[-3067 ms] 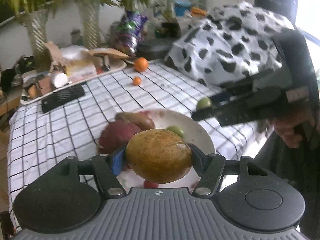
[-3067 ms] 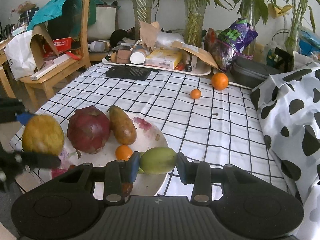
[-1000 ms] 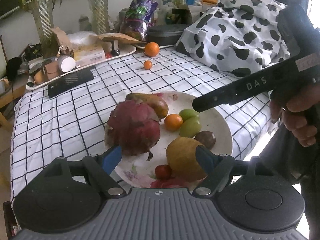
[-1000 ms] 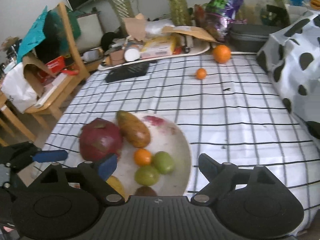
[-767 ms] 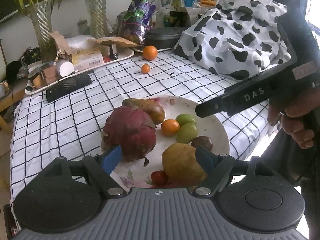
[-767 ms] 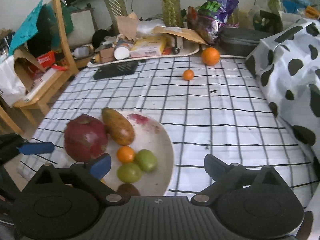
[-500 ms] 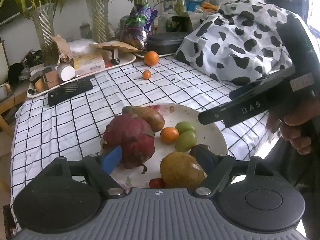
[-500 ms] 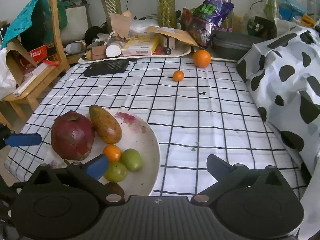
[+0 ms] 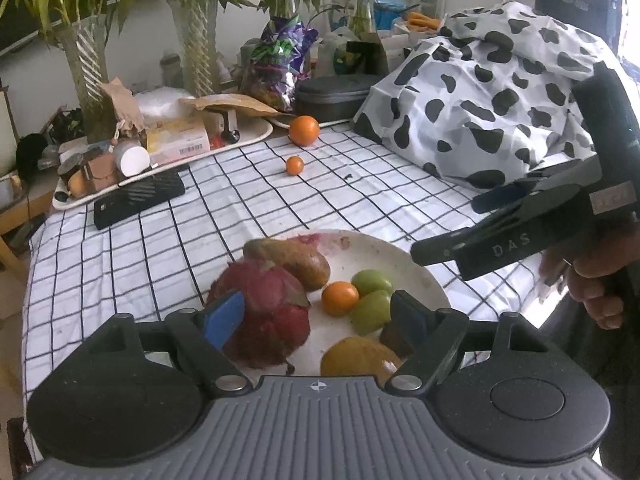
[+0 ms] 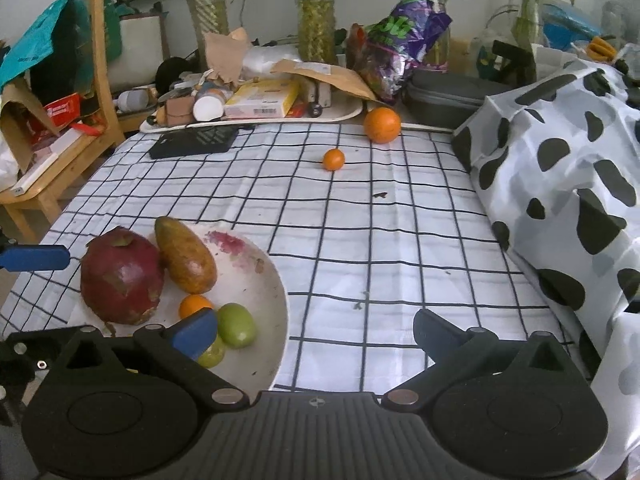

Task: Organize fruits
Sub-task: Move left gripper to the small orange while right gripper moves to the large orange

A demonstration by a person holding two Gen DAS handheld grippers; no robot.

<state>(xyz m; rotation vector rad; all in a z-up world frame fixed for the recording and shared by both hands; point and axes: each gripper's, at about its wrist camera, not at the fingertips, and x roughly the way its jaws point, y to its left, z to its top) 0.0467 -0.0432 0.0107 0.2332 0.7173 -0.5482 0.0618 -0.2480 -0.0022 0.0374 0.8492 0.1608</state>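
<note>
The left gripper (image 9: 316, 316) hangs over a white plate (image 9: 404, 258) with its jaws wide apart and nothing between them. On the plate sit a big red dragon fruit (image 9: 272, 312), a long brown fruit (image 9: 298, 258), a small orange (image 9: 340, 298), two green fruits (image 9: 372, 296) touching each other, and a yellow fruit (image 9: 358, 358). The right gripper (image 9: 444, 228) reaches in over the plate's far edge. A big orange (image 9: 304, 130) and a tiny one (image 9: 294, 165) lie far back on the checked cloth (image 9: 160, 240).
</note>
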